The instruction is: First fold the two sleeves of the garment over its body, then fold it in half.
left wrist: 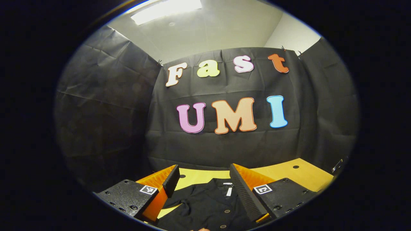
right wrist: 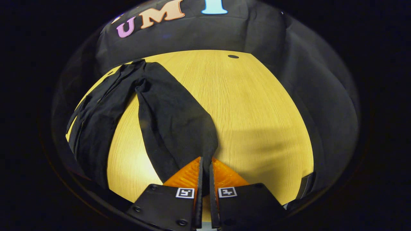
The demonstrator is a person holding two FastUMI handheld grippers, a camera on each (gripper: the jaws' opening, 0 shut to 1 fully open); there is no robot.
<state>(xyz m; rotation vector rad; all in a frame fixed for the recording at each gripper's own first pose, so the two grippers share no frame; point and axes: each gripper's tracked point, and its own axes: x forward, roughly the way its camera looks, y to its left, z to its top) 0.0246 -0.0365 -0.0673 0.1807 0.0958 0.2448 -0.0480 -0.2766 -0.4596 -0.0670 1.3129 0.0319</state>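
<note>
The right gripper pinches the cuff of the sleeve, likely to carry it over the garment's body. From the cuff, the sleeve's long axis runs away across the wooden table toward the shoulder. The left gripper, fingers spread, hovers above the buttoned front.

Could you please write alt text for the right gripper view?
The right gripper has its fingers closed on the end of a black sleeve stretched across a yellow wooden table, with the garment's body lying to the left.
</note>
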